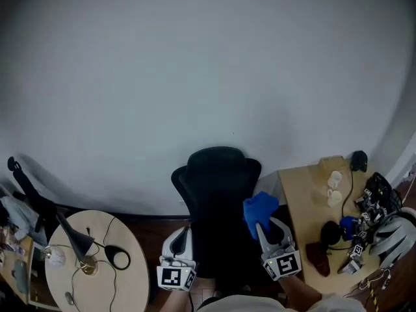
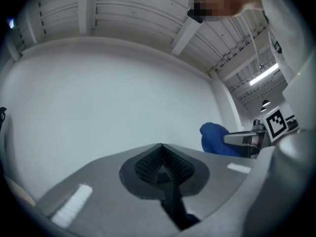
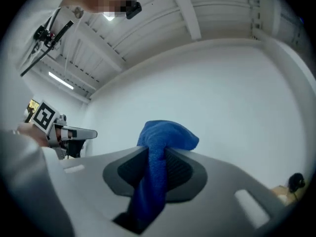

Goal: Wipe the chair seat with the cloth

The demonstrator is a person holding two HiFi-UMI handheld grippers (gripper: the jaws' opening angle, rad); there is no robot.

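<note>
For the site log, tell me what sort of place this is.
Probably an office or workroom: a black office chair stands against a plain white wall, with a wooden desk cluttered with cables and gear on one side and a round table on the other.

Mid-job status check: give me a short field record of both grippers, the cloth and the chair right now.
left gripper: jaws together, nothing between them
right gripper: jaws clamped on the blue microfibre cloth
cloth position: bunched above the jaws, held up in front of the black mesh-backed office chair
chair seat: dark, between the two grippers; cloth not on it
surroundings: round wooden table at left, wooden desk at right
</note>
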